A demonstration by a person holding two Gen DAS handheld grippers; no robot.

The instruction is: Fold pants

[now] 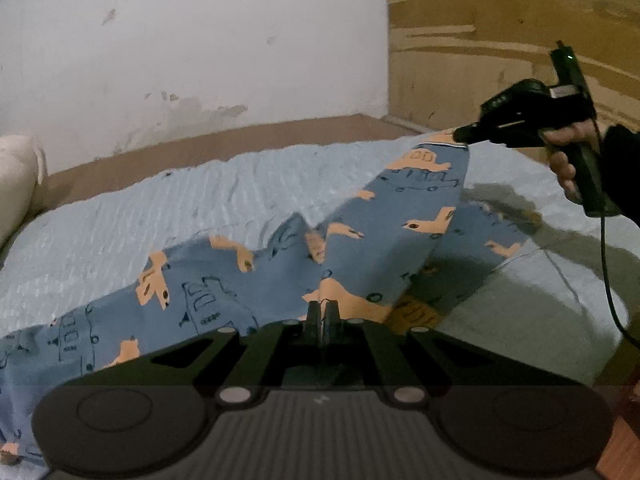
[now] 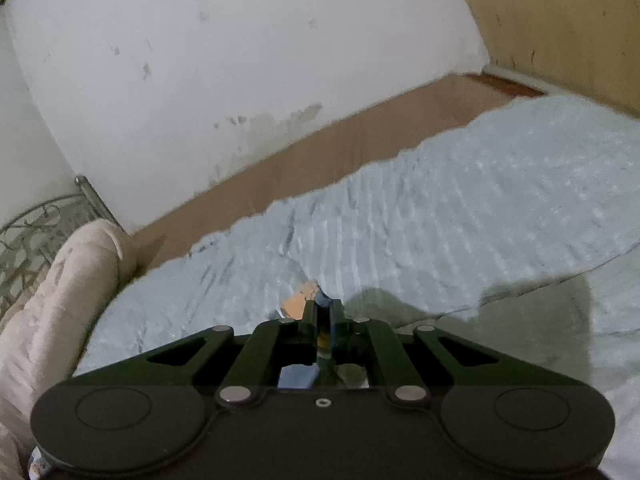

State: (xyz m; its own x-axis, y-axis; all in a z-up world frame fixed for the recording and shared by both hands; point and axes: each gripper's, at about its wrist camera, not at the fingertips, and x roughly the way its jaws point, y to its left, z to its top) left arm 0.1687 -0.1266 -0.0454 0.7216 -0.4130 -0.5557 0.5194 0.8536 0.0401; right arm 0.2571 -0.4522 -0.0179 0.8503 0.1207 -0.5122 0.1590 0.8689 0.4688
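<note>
Blue pants (image 1: 360,240) with orange animal prints lie partly lifted over a light blue bedspread (image 1: 160,220). My left gripper (image 1: 322,306) is shut on the pants' cloth near the front. My right gripper (image 1: 460,134), held in a hand at the right, is shut on the hem of a raised pant leg, which hangs stretched between the two grippers. In the right wrist view, the right gripper (image 2: 323,304) pinches a bit of blue and orange cloth (image 2: 300,300) above the bedspread (image 2: 440,208).
A white wall (image 1: 200,40) and a brown bed edge (image 1: 240,140) lie behind. A cream pillow (image 2: 60,300) sits at the left by a metal headboard (image 2: 32,232). A wooden panel (image 1: 500,40) stands at the right. A cable (image 1: 608,280) hangs from the right gripper.
</note>
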